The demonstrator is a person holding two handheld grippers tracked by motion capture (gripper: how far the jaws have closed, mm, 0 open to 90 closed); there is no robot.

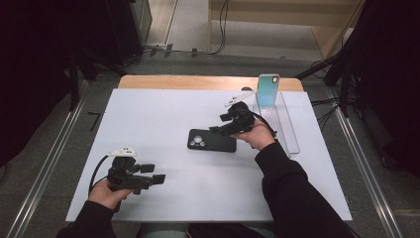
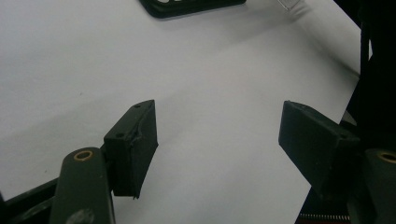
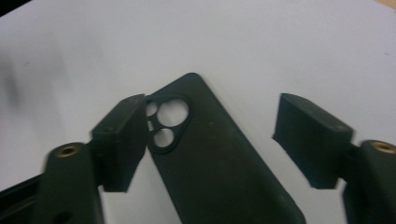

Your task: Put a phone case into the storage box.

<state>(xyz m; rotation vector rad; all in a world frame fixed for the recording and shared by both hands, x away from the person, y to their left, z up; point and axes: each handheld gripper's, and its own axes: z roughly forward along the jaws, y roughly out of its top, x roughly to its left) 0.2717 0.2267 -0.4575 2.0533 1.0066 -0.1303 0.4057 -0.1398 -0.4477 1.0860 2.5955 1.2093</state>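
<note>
From up here the right gripper [image 1: 218, 130] sits against the black phone case [image 1: 212, 140], and its jaw tips are too small and dark against the case to tell whether they touch it. In the right gripper view the case [image 3: 219, 163] runs off the bottom edge, so its lower end is cut away, and the left jaw covers part of the rim beside the camera cutout [image 3: 167, 122]; the whole picture looks a little smeared. In the left gripper view just a corner of the case [image 2: 191, 5] pokes in at the top edge, and the dark shape [image 2: 376, 70] down the right side is cut off, perhaps a sleeve.
</note>
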